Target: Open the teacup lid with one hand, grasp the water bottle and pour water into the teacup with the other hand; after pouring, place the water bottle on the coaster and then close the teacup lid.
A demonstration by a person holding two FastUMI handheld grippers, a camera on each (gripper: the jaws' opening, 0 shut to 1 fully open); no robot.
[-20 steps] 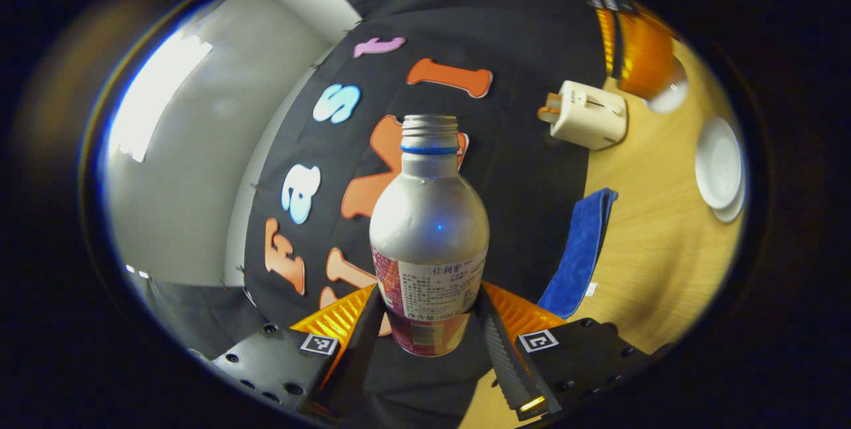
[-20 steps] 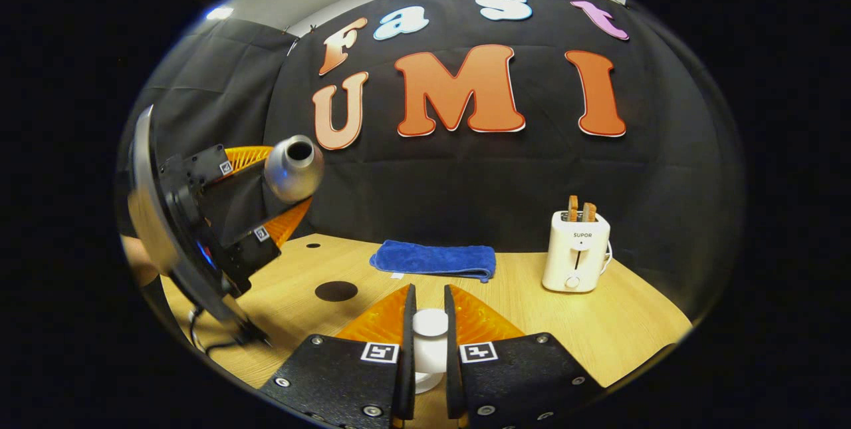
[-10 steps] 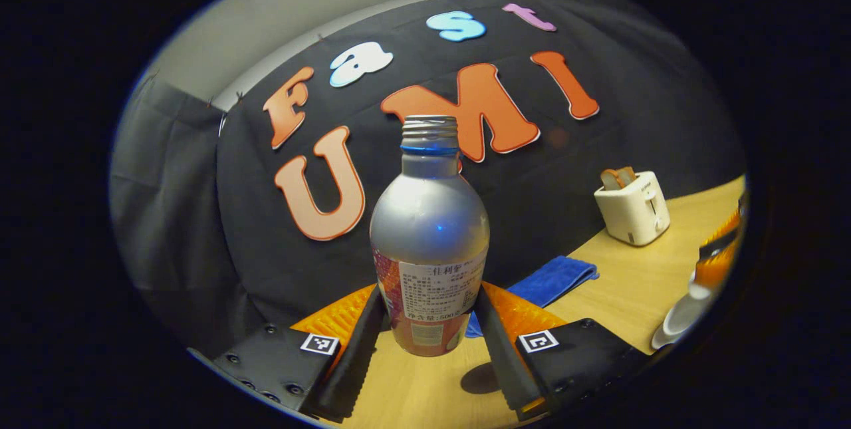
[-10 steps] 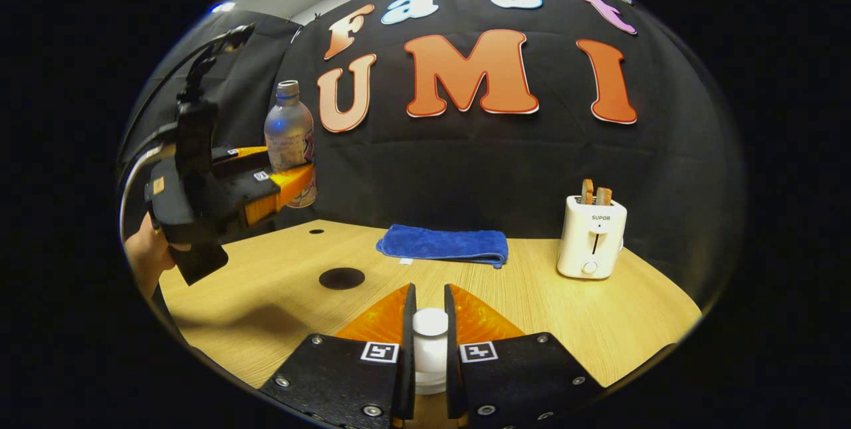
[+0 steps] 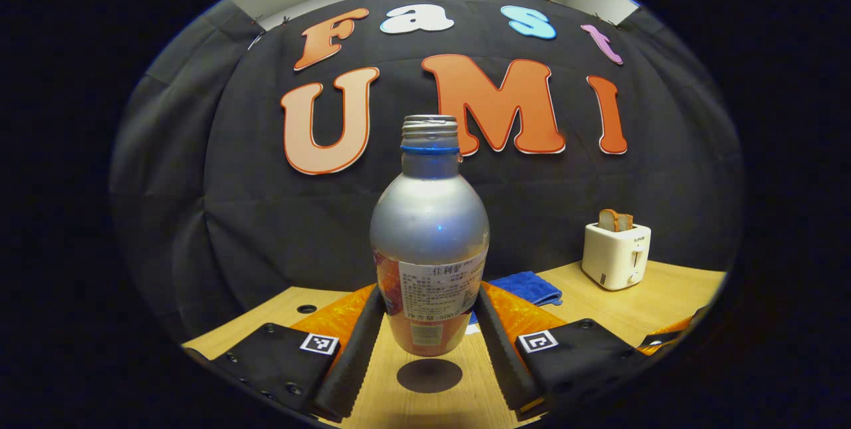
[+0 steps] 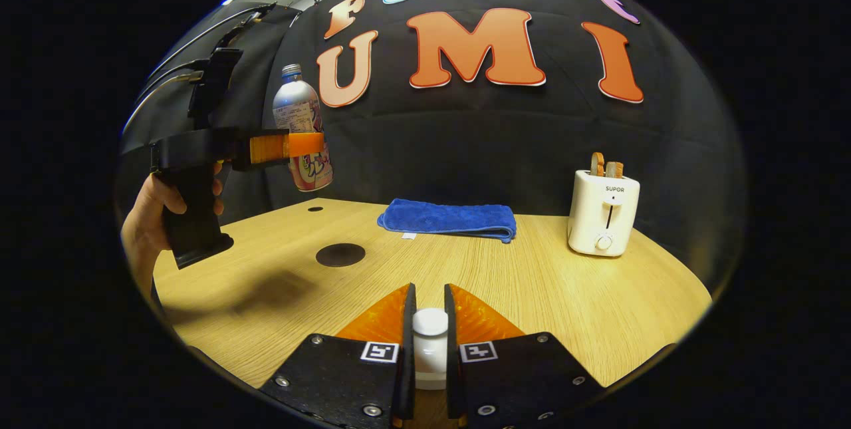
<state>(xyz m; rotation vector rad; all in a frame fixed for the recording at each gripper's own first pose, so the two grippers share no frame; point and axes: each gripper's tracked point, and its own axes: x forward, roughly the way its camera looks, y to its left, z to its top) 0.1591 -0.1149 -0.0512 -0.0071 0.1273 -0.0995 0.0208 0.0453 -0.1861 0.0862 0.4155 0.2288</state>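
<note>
– Where do we have the water bottle?

– Upright in our left gripper, both fingers pressed on its lower body, held in the air above the dark round coaster on the wooden table.

– And our right gripper?

– Its fingers are clamped on the white knob of the teacup lid. Farther back we see a blue towel and a white toaster.
</note>
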